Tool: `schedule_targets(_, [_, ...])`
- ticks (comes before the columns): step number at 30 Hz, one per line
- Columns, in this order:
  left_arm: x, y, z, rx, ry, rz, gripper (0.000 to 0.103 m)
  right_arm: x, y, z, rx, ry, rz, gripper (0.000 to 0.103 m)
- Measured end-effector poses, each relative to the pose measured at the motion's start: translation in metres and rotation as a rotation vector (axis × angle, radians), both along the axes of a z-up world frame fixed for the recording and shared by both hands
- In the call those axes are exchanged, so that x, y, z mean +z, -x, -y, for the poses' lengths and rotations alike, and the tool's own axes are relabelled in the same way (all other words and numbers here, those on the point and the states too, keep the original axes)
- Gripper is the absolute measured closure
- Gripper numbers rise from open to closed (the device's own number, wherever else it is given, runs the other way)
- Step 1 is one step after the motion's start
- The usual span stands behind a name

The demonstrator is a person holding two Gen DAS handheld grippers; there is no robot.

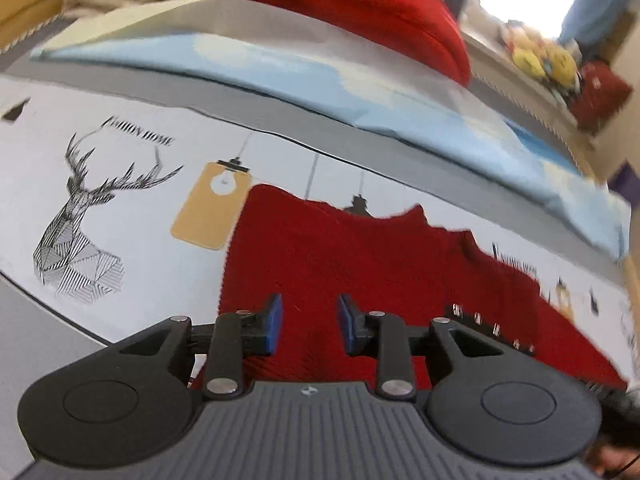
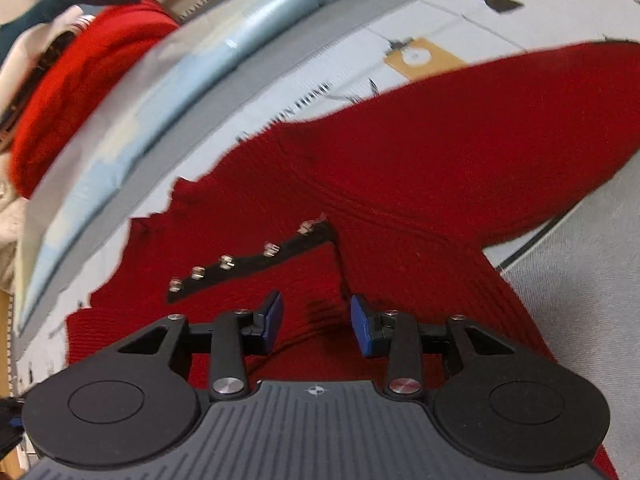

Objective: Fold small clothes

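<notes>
Left wrist view showed a printed white tablecloth (image 1: 132, 200) with a line-drawn deer, hanging lamps and lettering, which serves as the landmark. On that tablecloth lay the dark red ribbed knit garment (image 1: 340, 264), spread mostly flat; in the right wrist view (image 2: 420, 160) it filled the middle, one long part running off toward the upper right. Beyond the tablecloth's far edge sat a pale blue folded sheet (image 1: 360, 92), and past that a bright red knitted pile (image 1: 352, 4).

Sewn on the garment was a black strip with a row of small clear buttons (image 2: 248, 264), just ahead of the right gripper (image 2: 316, 320). That gripper hung low over the knit, jaws partly apart, the blue pads (image 2: 364, 324) holding nothing, cloth visible between them. The left gripper (image 1: 310, 322) was likewise partly open and empty above the garment's nearer portion.

By my reading, the garment was laid out but not yet folded, and both grippers were placed to take hold. The next move would call for lowering each onto an edge, pinching a single layer, and lifting together.
</notes>
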State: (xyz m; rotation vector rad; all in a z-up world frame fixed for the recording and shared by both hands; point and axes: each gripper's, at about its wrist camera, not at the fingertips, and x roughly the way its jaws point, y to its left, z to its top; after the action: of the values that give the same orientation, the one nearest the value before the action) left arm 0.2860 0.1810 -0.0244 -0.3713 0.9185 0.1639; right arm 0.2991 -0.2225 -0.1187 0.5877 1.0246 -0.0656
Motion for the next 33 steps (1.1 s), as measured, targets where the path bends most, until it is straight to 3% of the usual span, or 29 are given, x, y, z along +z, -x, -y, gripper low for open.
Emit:
schedule_targets(5, [0.006, -0.011, -0.034, 0.065, 0.022, 0.001, 0.070, -0.013, -0.007, -0.008, 0.037, 0.022, -0.013, 0.063])
schedule_targets(7, [0.009, -0.010, -0.046, 0.096, 0.035, 0.002, 0.070, -0.012, -0.008, -0.014, 0.060, 0.067, 0.005, 0.087])
schedule_targets(9, [0.008, -0.010, -0.054, 0.114, 0.040, -0.002, 0.070, 0.003, -0.004, -0.020, 0.081, 0.135, 0.084, 0.100])
schedule_targets(14, [-0.002, -0.015, -0.057, 0.095, 0.077, -0.030, 0.070, 0.070, 0.013, -0.019, 0.105, 0.125, 0.391, 0.101])
schedule_targets(16, [-0.007, -0.017, -0.054, 0.080, 0.096, -0.042, 0.070, 0.071, 0.012, 0.000, 0.056, 0.102, 0.364, 0.101])
schedule_targets(21, [-0.025, -0.021, -0.039, 0.038, 0.090, -0.084, 0.070, 0.028, 0.005, 0.038, -0.085, 0.154, 0.146, 0.100])
schedule_targets(24, [-0.041, -0.022, -0.031, 0.010, 0.117, -0.121, 0.070, 0.019, 0.004, 0.045, -0.093, 0.151, 0.097, 0.096])
schedule_targets(26, [-0.053, -0.022, -0.029, -0.003, 0.140, -0.152, 0.070, 0.027, 0.006, 0.045, -0.104, 0.166, 0.132, 0.094])
schedule_targets(28, [-0.063, -0.021, -0.027, -0.013, 0.136, -0.181, 0.070, 0.031, 0.008, 0.045, -0.087, 0.110, 0.193, 0.074])
schedule_targets(30, [-0.068, -0.020, -0.024, -0.028, 0.105, -0.191, 0.070, 0.029, 0.003, 0.038, -0.014, 0.030, 0.211, 0.062])
schedule_targets(33, [-0.064, -0.019, -0.020, -0.042, 0.084, -0.187, 0.070, 0.005, -0.008, 0.039, 0.044, -0.055, 0.116, 0.057])
